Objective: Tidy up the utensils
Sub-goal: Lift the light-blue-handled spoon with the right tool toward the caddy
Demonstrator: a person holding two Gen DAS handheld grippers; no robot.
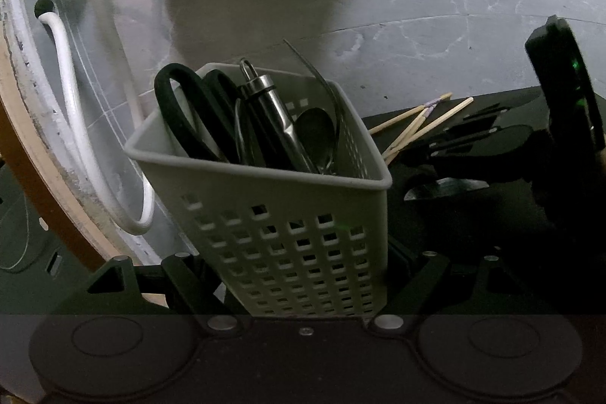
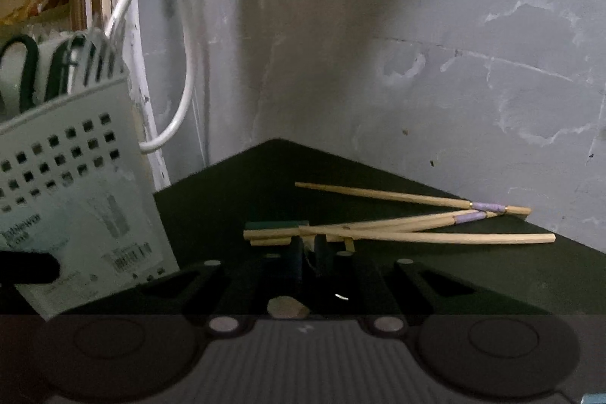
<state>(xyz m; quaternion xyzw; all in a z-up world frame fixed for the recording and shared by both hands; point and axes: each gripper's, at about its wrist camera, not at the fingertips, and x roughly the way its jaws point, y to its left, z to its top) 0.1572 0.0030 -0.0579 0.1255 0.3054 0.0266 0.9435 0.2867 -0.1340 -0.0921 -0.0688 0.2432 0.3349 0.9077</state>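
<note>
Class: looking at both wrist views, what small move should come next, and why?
Probably lift the right gripper slightly: its jaws are shut by the near ends of the chopsticks on the dark table, and the left gripper holds the tilted basket ready nearby. Whether one is gripped is unclear.

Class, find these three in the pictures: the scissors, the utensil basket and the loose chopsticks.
scissors (image 1: pixel 178 108): left wrist view, black handle loop.
utensil basket (image 1: pixel 288 237): left wrist view, perforated front wall.
chopsticks (image 2: pixel 454 237): right wrist view, shaft of the nearest stick.

Dim, fisheye-bent, dark corners; basket (image 2: pixel 75 177) motion-blurred; soft shadows on grey wall (image 2: pixel 454 82).
</note>
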